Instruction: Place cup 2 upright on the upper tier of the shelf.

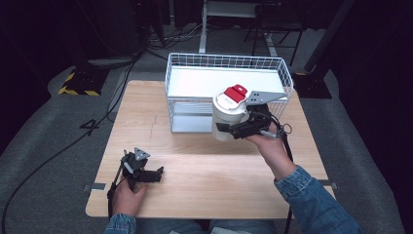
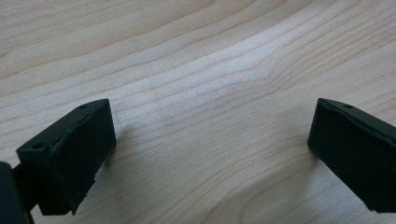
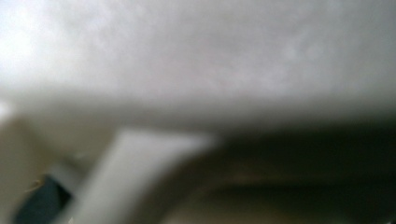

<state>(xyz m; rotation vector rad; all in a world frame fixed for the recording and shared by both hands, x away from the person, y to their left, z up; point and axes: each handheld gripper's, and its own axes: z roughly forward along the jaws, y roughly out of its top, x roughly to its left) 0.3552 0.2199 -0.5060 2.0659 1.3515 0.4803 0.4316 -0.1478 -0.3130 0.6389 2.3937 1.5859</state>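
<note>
One container: a white cylindrical tub with a red flip lid, held up off the table, upright with a slight tilt, in front of the wire basket's near right part.
Tub up close: in the right gripper view a blurred pale surface takes the upper half; nothing sharper can be made out there.
Right gripper: clamped on the tub's side, one jaw lying across the tub's front wall; the hand comes in from the lower right in a denim sleeve.
Left gripper: resting low on the table near its front left corner, jaws spread well apart with bare wood between them, as the left gripper view shows.
Basket: white wire, at the far middle of the table, a white shelf inside it.
Table: light wood, standing on grey floor.
</note>
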